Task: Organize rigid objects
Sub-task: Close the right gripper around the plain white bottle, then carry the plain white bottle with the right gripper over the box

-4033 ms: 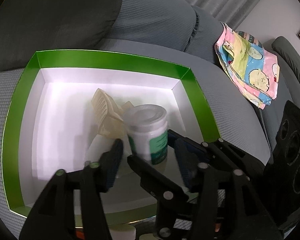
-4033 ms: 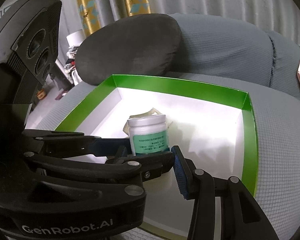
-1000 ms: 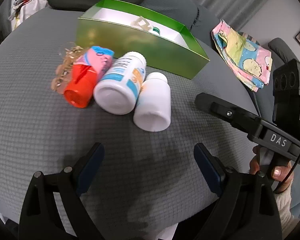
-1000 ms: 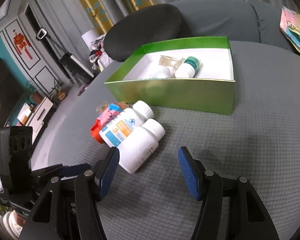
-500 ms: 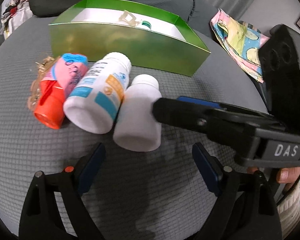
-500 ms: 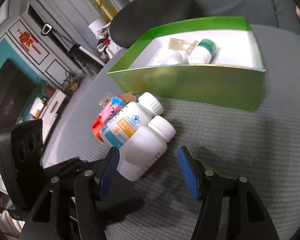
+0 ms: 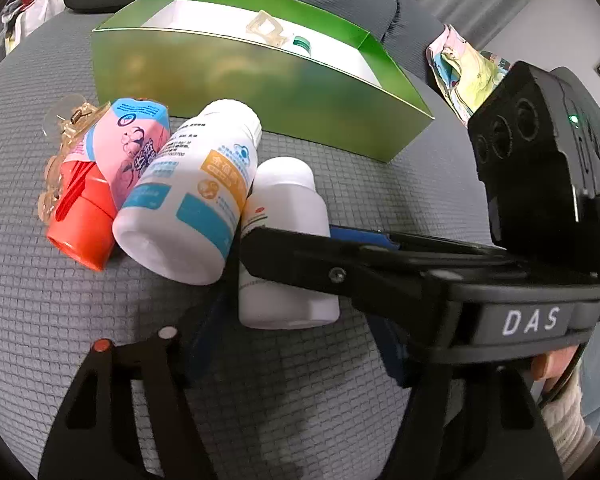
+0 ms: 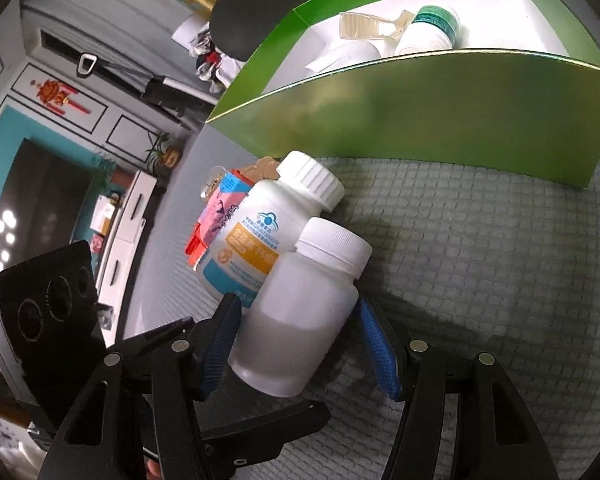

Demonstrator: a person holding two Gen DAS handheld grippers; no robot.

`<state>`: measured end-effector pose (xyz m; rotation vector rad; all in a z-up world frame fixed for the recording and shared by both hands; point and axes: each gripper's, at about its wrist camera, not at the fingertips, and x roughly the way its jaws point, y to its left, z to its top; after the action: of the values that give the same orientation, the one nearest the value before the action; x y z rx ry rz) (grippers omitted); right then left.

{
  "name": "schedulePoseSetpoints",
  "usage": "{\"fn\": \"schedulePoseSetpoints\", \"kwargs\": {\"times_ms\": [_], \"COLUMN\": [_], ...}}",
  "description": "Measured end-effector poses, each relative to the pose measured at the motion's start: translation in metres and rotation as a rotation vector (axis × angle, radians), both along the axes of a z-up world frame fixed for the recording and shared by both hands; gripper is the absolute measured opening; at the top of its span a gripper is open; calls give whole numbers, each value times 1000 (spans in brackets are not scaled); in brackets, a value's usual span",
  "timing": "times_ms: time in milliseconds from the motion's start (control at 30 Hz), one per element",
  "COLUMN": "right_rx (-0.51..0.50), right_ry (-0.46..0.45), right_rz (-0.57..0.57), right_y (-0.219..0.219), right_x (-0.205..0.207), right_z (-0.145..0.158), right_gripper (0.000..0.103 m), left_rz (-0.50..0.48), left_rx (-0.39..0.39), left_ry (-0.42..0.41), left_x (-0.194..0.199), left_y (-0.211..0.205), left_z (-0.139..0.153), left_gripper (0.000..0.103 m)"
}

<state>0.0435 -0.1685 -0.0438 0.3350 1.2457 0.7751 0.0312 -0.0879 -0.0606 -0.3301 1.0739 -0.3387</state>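
A plain white bottle (image 8: pixel 300 312) lies on the grey cushion, also in the left wrist view (image 7: pixel 284 248). My right gripper (image 8: pixel 300 348) is open, its blue pads on either side of the bottle's base, not closed on it. It crosses the left wrist view (image 7: pixel 324 248). Beside it lie a larger labelled white bottle (image 7: pixel 192 196) and a pink and red bottle (image 7: pixel 100 184). My left gripper (image 7: pixel 296 348) is open just behind the plain bottle. The green box (image 7: pixel 260 84) holds a green-labelled bottle (image 8: pixel 432 28) and a clear clip (image 8: pixel 364 26).
A clear amber hair clip (image 7: pixel 68 120) lies left of the pink bottle. A patterned cloth (image 7: pixel 464 72) lies on the sofa at right. A dark cushion (image 8: pixel 252 12) sits behind the box. A TV and cabinet (image 8: pixel 28 200) stand at left.
Both grippers moved forward to the bottles. My right gripper now straddles the plain white bottle and crosses in front of my left gripper. Four seconds ago both were over the box.
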Motion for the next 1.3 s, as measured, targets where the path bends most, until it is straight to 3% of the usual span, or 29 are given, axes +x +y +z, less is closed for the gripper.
{"fn": "schedulePoseSetpoints", "kwargs": {"times_ms": [100,200,433,1300], "right_rx": [-3,11,35,54], "right_ry": [-21,-28,-68,-282], "right_rz": [0,-5,-21,-94], "right_y": [-1,-4,-15,-19], "right_x": [-3,-7,-20,-53], "right_z": [1,2,13,102], "right_gripper": [61,59,54,51], "left_rz": [17,14,-12,-67], "left_rx": [15,41,74,149], "left_ry": [5,1,-34,-247], "left_x": [3,3,-3,-28], "left_y": [0,-2,-7,-23], "left_z": [-1,1,12,83], "left_gripper": [46,44,44,46]}}
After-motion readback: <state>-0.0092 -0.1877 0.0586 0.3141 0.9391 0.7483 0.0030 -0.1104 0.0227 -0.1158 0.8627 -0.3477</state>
